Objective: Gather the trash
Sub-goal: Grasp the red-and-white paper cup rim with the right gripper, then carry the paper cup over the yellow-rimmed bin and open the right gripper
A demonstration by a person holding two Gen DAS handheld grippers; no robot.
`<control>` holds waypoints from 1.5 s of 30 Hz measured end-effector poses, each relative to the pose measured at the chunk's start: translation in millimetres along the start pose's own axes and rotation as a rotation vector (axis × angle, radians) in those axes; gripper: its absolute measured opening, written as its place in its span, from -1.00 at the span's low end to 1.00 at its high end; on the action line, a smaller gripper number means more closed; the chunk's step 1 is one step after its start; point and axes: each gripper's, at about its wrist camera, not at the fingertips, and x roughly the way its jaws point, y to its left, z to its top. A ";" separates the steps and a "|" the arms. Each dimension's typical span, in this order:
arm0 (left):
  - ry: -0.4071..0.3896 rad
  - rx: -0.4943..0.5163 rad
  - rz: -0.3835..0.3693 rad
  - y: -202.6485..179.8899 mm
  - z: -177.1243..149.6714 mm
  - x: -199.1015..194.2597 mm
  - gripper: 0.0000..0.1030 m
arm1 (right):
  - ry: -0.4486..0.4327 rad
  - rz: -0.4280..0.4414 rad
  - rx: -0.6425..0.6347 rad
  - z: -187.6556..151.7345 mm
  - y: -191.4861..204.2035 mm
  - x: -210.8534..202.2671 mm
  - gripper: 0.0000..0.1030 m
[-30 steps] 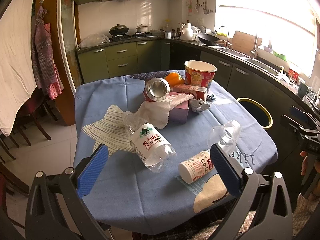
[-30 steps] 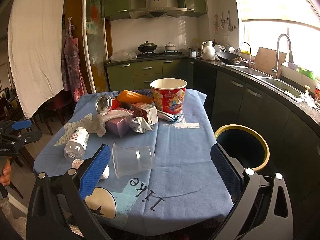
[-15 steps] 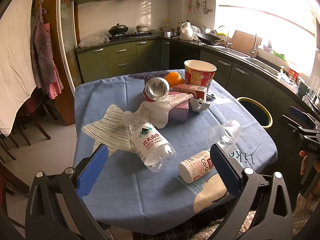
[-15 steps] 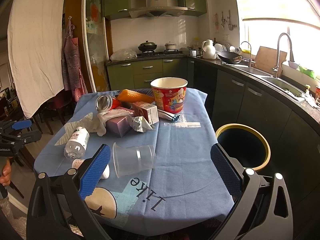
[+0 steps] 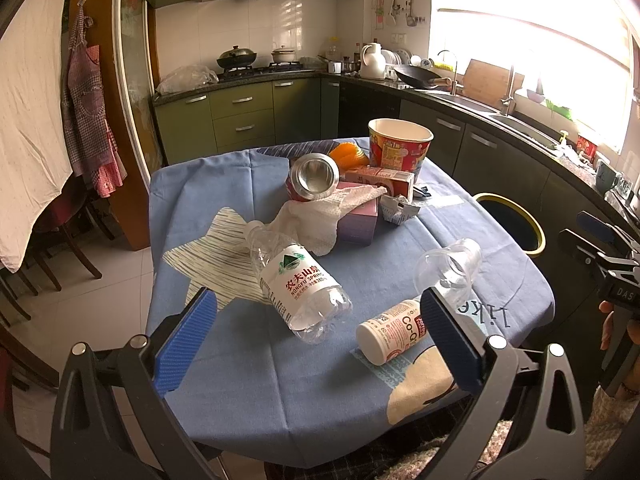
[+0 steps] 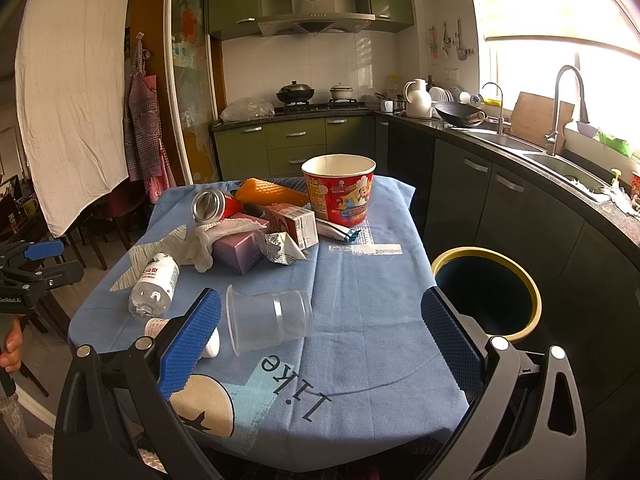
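Covering the table: a blue tablecloth (image 6: pixel 360 280) is spread over the whole top, printed with a pale star and the word "Like".
Bin: a dark trash bin with a yellow rim (image 6: pixel 532 292) is seen on the floor just beside the table's right edge, in front of the dark cabinets.
Left gripper (image 5: pixel 316 336): held low at the near edge of the table; jaws spread wide, nothing between the blue pads.
Right gripper (image 6: pixel 320 344): held low at the near edge, jaws likewise spread wide and empty; the bin is seen past its right finger.
Bucket: a red paper bucket (image 6: pixel 339 190) is stood upright at the far end of the cloth.
Pile: a purple tissue box (image 6: pixel 239 250) is draped with a crumpled white tissue (image 5: pixel 320 220); a red can (image 5: pixel 312 176) is lain on its side atop it, with an orange packet (image 6: pixel 268 192) behind.
Carton: a red-and-white carton (image 6: pixel 294 220) is lain between the box and the bucket, a crushed foil carton (image 6: pixel 280 249) touching its front.
Water bottle (image 5: pixel 296 280): lain on its side, partly over the star print.
Clear cup (image 6: pixel 268 318): tipped on its side near the "Like" print.
Small white bottle (image 5: pixel 390 330): lain on its side near the front edge, just beside the cup.
Tube: a flattened tube (image 6: pixel 336 231) is lain at the bucket's base.
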 end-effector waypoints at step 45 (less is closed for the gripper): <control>0.008 0.070 -0.135 32.5 134.5 162.6 0.88 | 0.674 -0.026 0.185 215.9 -124.3 364.7 -0.25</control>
